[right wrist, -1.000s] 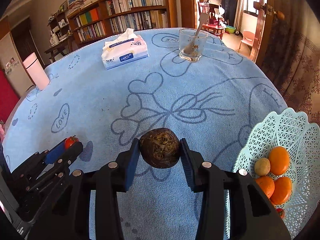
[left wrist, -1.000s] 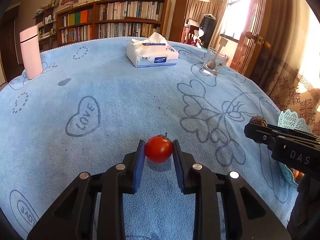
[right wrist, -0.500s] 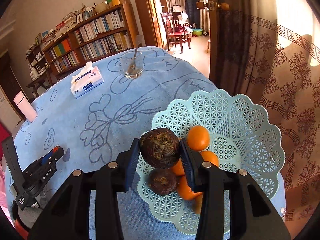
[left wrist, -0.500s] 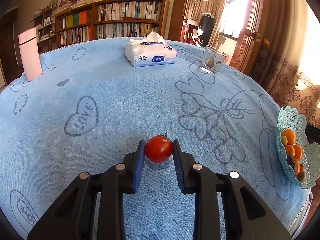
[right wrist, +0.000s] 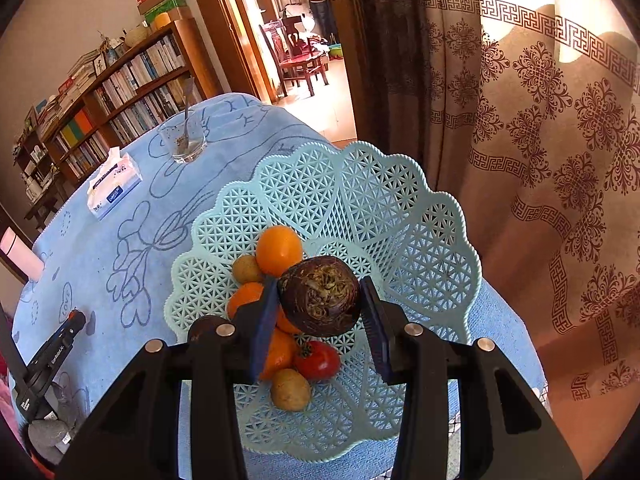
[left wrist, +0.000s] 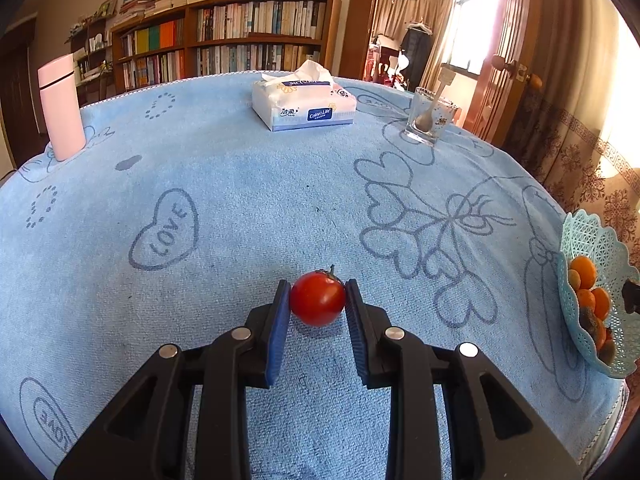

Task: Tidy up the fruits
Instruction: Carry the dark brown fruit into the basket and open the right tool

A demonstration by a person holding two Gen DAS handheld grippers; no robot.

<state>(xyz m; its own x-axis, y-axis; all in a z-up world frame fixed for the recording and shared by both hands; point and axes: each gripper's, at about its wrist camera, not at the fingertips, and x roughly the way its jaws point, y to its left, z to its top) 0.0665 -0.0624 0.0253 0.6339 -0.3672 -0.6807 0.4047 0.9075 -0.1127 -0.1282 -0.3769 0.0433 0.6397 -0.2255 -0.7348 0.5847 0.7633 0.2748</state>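
A small red tomato (left wrist: 317, 298) rests on the blue tablecloth (left wrist: 248, 208), and my left gripper (left wrist: 317, 300) is shut on it, blue pads against both sides. My right gripper (right wrist: 320, 300) is shut on a dark brown round fruit (right wrist: 320, 297) and hangs above the pale green lattice basket (right wrist: 400, 216). In the basket lie several oranges (right wrist: 278, 249), small tan fruits (right wrist: 290, 389), a red tomato (right wrist: 317, 359) and another dark fruit (right wrist: 204, 325), partly hidden by my left finger. The basket (left wrist: 588, 240) also shows at the right edge of the left wrist view.
A tissue pack (left wrist: 304, 100), a glass with a spoon (left wrist: 429, 119) and a pink bottle (left wrist: 61, 107) stand at the far side of the table. The basket sits at the table's right edge beside a patterned curtain (right wrist: 552, 160). A bookshelf (left wrist: 224, 40) stands behind.
My right gripper has carried the dark fruit from over the tablecloth to above the basket, rolling as it went. The left gripper and its tomato have stayed put.
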